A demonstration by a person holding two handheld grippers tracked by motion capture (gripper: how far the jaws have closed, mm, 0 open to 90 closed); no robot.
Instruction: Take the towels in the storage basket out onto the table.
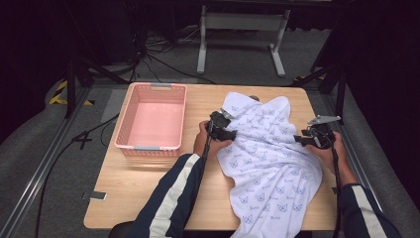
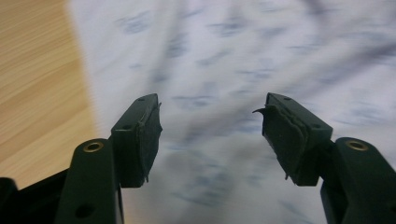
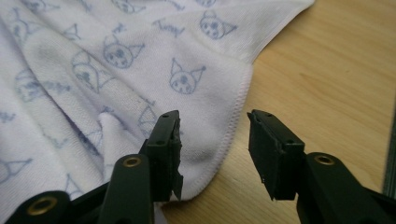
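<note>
high view: the white printed towel (image 1: 265, 158) lies lengthwise on the surface (image 1: 148, 183), between the left hand-held gripper (image 1: 233, 134) and right hand-held gripper (image 1: 297, 140). left gripper view: jaws apart and empty over towel (image 2: 224, 70). right gripper view: jaws apart, straddling the towel's hemmed edge (image 3: 236, 116), gripping nothing.

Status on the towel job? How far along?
Early. Done: the towel lies on the table, still rumpled, one end over the near edge. In hand: left gripper and right gripper are open at its opposite sides, nothing gripped. Left: no fold visible yet; the pink basket holds nothing.
</note>
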